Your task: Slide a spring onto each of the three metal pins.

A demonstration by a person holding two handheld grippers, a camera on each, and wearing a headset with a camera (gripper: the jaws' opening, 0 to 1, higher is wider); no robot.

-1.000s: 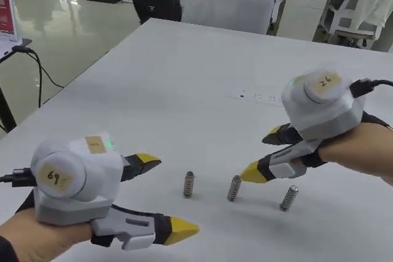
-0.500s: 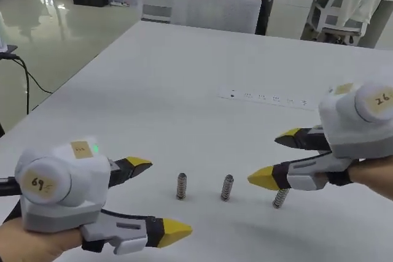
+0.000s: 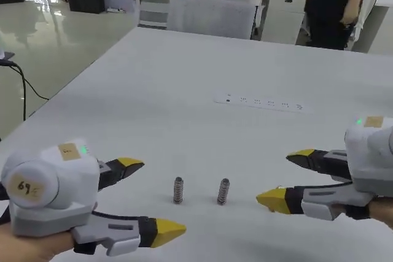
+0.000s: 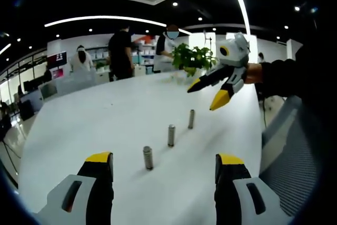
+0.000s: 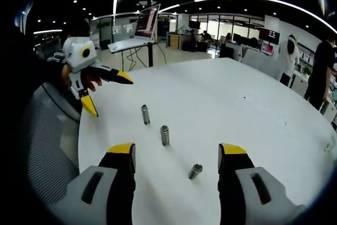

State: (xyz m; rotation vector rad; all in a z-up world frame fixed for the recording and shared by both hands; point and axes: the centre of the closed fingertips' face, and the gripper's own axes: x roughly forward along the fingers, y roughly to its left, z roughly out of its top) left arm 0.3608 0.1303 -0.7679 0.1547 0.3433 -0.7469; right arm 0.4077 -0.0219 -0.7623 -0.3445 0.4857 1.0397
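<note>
Three short metal springs stand upright in a row on the white table (image 3: 184, 90), each over a pin. In the head view I see the left spring (image 3: 178, 189) and the middle spring (image 3: 223, 191); the third is hidden behind my right gripper's near fingertip. The right gripper view holds all three: (image 5: 145, 114), (image 5: 165, 135) and the nearest (image 5: 195, 170). My left gripper (image 3: 150, 197) is open, left of the row, empty. My right gripper (image 3: 285, 176) is open at the row's right end, empty. The springs (image 4: 170, 135) lie between my left gripper (image 4: 164, 159) and my right gripper (image 4: 205, 96).
A white power strip (image 3: 261, 101) lies flat farther back on the table. A grey chair (image 3: 212, 13) stands at the far edge and a person in black (image 3: 334, 4) stands beyond it. The near table edge runs just behind both grippers.
My right gripper has drawn back to the right and lower, from beside the middle spring to the row's right end. The left gripper has barely moved. The head camera has shifted.
</note>
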